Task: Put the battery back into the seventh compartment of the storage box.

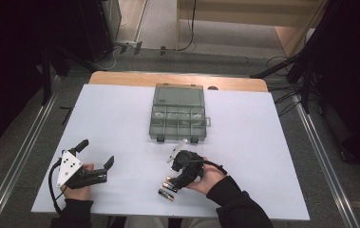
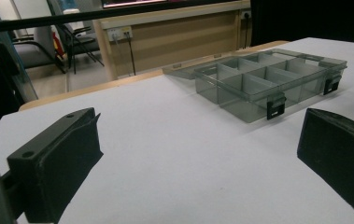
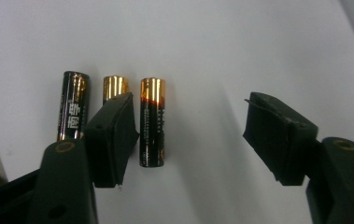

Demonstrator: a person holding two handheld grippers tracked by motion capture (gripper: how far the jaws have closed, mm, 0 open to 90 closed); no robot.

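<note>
The left hand-held gripper (image 1: 97,153) rests on the white table (image 1: 120,123), jaws wide apart and empty. To its right, the right hand-held gripper (image 3: 191,135) hovers part-open over three batteries (image 3: 152,122) lying side by side, gripping none; one battery lies between its jaws.

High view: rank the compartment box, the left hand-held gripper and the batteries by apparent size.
1. Compartment box, lid open.
2. Left hand-held gripper, open, nearer the camera.
3. Batteries, each about alike.

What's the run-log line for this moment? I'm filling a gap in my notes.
right gripper: open, one battery between jaws, untouched | left gripper: open, idle | organizer box: lid open
</note>
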